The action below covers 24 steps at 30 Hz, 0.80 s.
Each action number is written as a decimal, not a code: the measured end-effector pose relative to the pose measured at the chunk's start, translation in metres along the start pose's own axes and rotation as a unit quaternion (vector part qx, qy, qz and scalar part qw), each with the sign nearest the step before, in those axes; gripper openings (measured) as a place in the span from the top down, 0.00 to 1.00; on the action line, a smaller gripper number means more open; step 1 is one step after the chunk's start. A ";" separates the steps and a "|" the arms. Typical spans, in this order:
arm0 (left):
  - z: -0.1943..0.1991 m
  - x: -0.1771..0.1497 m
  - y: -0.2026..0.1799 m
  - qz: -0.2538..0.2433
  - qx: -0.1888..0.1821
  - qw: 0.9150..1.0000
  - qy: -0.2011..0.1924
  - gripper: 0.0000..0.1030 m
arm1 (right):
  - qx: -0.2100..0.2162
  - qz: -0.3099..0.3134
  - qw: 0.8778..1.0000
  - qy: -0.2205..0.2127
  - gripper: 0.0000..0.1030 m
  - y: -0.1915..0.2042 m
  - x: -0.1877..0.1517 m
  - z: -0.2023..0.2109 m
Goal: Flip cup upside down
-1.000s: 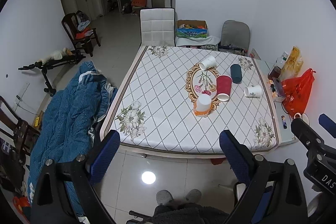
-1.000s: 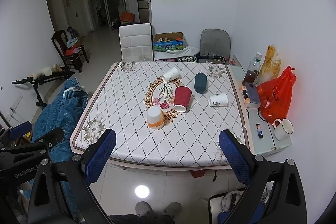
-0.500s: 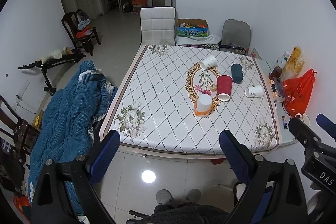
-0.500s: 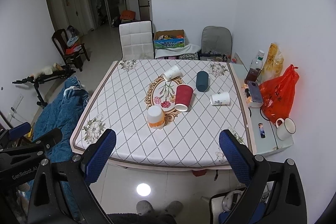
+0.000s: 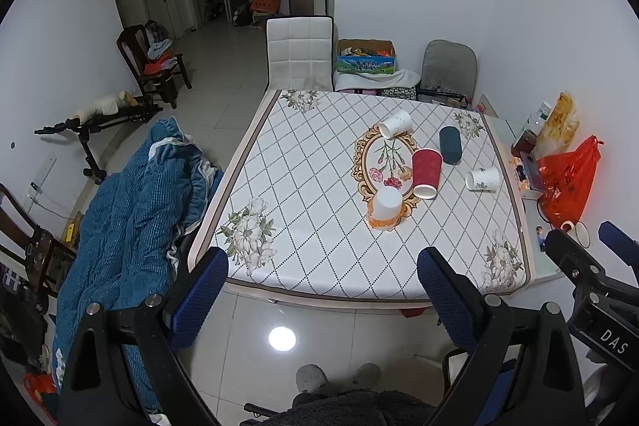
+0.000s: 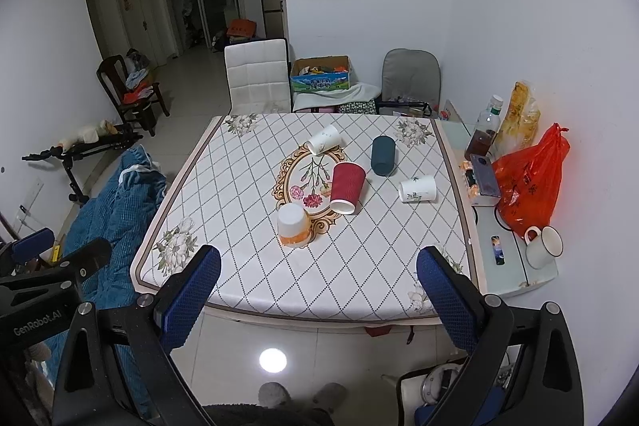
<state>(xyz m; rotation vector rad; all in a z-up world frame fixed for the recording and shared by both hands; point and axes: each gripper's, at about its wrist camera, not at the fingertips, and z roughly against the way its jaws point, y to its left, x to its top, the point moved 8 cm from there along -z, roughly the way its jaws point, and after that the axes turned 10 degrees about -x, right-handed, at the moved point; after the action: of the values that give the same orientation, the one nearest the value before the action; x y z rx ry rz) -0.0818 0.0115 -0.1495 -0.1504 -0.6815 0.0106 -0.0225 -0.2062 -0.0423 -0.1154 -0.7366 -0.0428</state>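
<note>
Several cups are on the patterned table (image 5: 303,186). A red cup (image 5: 425,168) (image 6: 347,182), a dark teal cup (image 5: 450,145) (image 6: 383,155) and two white cups (image 5: 395,123) (image 5: 482,179) lie on their sides. A white cup with an orange band (image 5: 385,207) (image 6: 294,225) stands upside down. My left gripper (image 5: 323,290) and right gripper (image 6: 319,286) are both open and empty, held well short of the table's near edge.
A side shelf (image 6: 515,266) to the right of the table holds a red bag (image 6: 527,182), a bottle (image 6: 483,134) and a mug (image 6: 543,246). A white chair (image 5: 299,54) stands behind the table. A blue blanket (image 5: 131,210) lies on the left.
Both views have shifted slightly; the table sits a little further right in the right wrist view. No cup has moved. Both grippers remain open.
</note>
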 end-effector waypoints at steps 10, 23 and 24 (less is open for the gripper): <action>-0.002 0.003 0.000 -0.001 0.003 1.000 0.000 0.06 | 0.000 0.000 1.000 0.002 0.02 0.001 0.002 -0.003; -0.003 0.010 0.000 -0.001 0.003 1.000 0.000 0.06 | 0.000 -0.003 1.000 0.005 0.02 0.001 0.004 -0.006; -0.003 0.010 0.000 -0.001 0.003 1.000 0.000 0.06 | 0.000 -0.003 1.000 0.005 0.03 0.002 0.005 -0.007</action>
<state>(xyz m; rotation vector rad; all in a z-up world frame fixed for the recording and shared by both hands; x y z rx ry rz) -0.0722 0.0115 -0.1460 -0.1434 -0.6818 0.0103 -0.0138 -0.2053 -0.0443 -0.1131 -0.7273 -0.0495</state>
